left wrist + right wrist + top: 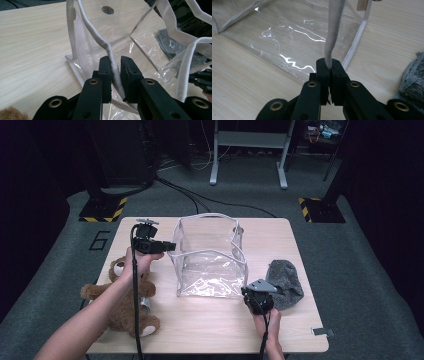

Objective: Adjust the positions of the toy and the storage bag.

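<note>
Two grippers pinch the clear bag [210,255] standing mid-table [280,330]: my left gripper [115,68] has its jaws pressed on the white rim strip [110,53] at the bag's nine o'clock side, and my right gripper [329,67] clamps the same trim at its five o'clock corner. A teddy bear [122,305] lies at eight o'clock under my left forearm. A grey knit cloth [286,277] sits at four o'clock, just beside the right gripper.
</note>
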Available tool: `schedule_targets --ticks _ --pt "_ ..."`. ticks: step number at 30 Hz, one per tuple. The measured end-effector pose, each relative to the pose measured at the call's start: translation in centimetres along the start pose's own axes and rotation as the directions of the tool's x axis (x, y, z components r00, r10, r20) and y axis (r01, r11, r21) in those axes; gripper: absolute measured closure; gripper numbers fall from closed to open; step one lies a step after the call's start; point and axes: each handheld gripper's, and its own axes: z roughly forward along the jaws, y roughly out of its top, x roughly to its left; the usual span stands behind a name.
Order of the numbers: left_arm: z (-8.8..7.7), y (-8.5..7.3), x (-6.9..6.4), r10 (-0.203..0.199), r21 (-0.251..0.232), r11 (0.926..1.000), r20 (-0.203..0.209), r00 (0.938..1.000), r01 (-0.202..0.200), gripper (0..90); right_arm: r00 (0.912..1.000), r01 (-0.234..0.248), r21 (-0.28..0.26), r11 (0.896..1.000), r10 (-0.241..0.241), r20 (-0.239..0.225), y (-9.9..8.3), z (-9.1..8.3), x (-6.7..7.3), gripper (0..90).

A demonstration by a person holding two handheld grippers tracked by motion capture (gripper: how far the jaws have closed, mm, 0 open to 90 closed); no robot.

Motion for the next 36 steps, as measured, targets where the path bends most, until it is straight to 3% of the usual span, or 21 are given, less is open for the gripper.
schedule_targets --ticks 5,9,13,16,19,24,29,36 --pt "0.1 -0.2 0.3 -0.015 -0.007 0.9999 -0.011 0.9998 0.015 74.9 0.9998 -0.020 -0.001 1.000 0.020 0.002 -0.2 0.0 -0.1 79.8" --pt "-0.1 -0.4 0.5 -0.038 -0.022 0.9991 -0.034 0.9987 0.037 61.8 0.9987 -0.051 -0.007 0.999 0.051 -0.002 -0.5 -0.4 -0.5 65.1" --pt "-0.9 -0.7 0.7 -0.043 -0.054 0.9978 -0.069 0.9967 0.039 41.3 0.9963 -0.086 -0.002 0.996 0.086 0.001 -1.3 -1.1 -1.0 42.6" --pt "-1.7 -1.0 0.6 -0.043 -0.082 0.9961 -0.098 0.9943 0.035 34.5 0.9944 -0.105 0.000 0.994 0.105 -0.012 -2.0 -1.6 -1.0 28.4" --pt "-2.4 -1.3 0.7 -0.041 -0.094 0.9951 -0.104 0.9937 0.031 27.5 0.9950 -0.093 0.017 0.995 0.094 -0.034 -2.6 -1.7 -0.8 18.2" --pt "-3.7 -2.2 1.3 -0.054 -0.108 0.9933 -0.132 0.9897 0.040 20.3 0.9961 -0.062 0.060 0.996 0.066 -0.059 -3.4 -1.4 -0.3 13.7" --pt "-4.7 -3.2 2.3 -0.080 -0.131 0.9896 -0.167 0.9828 0.059 14.9 0.9977 -0.037 0.092 0.995 0.042 -0.053 -4.3 -1.0 -0.3 7.0" --pt "-5.8 -4.4 3.5 -0.131 -0.157 0.9827 -0.210 0.9690 0.098 8.3 0.9969 -0.053 0.126 0.991 0.060 -0.051 -5.4 -0.5 -0.8 5.1"
